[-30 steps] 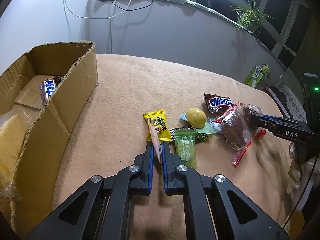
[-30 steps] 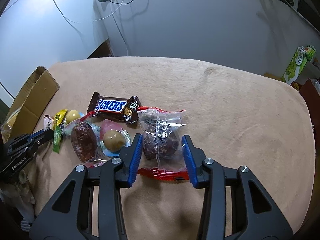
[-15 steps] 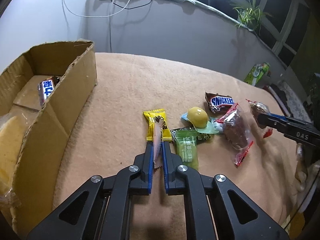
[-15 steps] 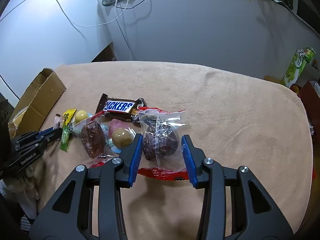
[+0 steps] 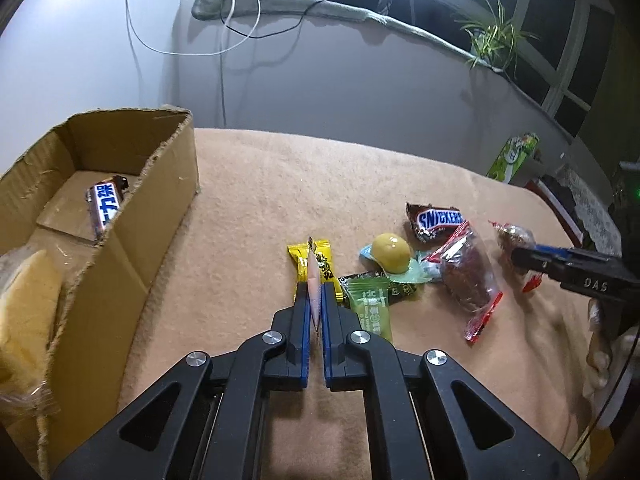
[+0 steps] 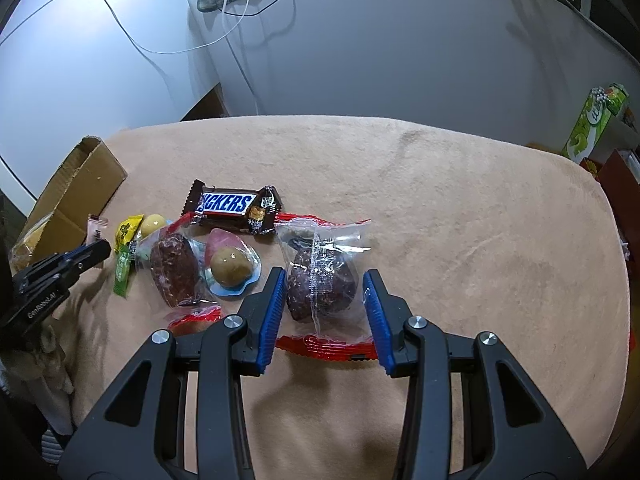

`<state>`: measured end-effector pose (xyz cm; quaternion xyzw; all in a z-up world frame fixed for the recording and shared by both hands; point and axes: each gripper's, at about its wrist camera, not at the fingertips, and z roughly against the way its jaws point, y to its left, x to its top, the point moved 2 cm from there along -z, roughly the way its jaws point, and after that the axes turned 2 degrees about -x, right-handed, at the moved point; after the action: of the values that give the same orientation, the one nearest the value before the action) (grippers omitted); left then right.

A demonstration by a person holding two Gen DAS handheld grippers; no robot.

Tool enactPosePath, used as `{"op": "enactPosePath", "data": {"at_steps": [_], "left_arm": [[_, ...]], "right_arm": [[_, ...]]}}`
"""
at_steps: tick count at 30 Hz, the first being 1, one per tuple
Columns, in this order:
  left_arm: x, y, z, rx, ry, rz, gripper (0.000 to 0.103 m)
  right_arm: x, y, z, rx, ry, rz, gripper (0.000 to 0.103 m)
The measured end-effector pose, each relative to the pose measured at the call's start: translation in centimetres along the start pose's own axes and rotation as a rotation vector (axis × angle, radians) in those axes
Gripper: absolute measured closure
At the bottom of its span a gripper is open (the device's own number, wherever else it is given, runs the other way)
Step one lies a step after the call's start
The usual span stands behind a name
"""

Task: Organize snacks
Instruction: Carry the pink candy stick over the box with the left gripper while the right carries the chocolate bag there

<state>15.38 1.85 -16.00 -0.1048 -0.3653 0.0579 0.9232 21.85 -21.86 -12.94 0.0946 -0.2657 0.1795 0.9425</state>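
beige table cloth [image 6: 460,208]; left gripper [image 5: 315,292] jaws pinch pink sachet [image 5: 313,280], right gripper [image 6: 326,280] jaws grip clear packet [image 6: 322,276] (dark cake).

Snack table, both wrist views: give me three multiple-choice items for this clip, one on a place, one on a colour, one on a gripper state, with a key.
1. Where does the blue-and-white wrapped bar lie?
A. inside the cardboard box
B. beside the plant
C. between the right gripper's fingers

2. What colour are the sealed ends of the clear bag with the dark brown cake in the right gripper?
A. green
B. red
C. yellow

3. How is the left gripper?
A. wide open over bare cloth
B. out of view
C. shut on a thin pink packet

Key:
1 A, the blue-and-white wrapped bar rests on the floor of the cardboard box.
2 B, the clear bag has red strips at both ends.
3 C, the left gripper pinches the thin pink packet.
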Motion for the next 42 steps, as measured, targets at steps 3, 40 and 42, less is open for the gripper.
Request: {"op": "enactPosePath", "data": {"at_steps": [3, 40, 42], "left_arm": [[0.4, 0.0, 1.2, -0.018, -0.025, 0.02, 0.099], [3.3, 14.7, 15.5, 0.121, -0.224, 0.166, 0.099], [3.4, 15.1, 15.2, 0.124, -0.217, 0.167, 0.099]], "right_arm": [[0.1, 0.2, 0.5, 0.002, -0.012, 0.003, 0.062], [10.1, 25.1, 3.1, 0.272, -0.09, 0.29, 0.062], [10.3, 26.1, 2.6, 0.279, -0.081, 0.299, 0.062]]}}
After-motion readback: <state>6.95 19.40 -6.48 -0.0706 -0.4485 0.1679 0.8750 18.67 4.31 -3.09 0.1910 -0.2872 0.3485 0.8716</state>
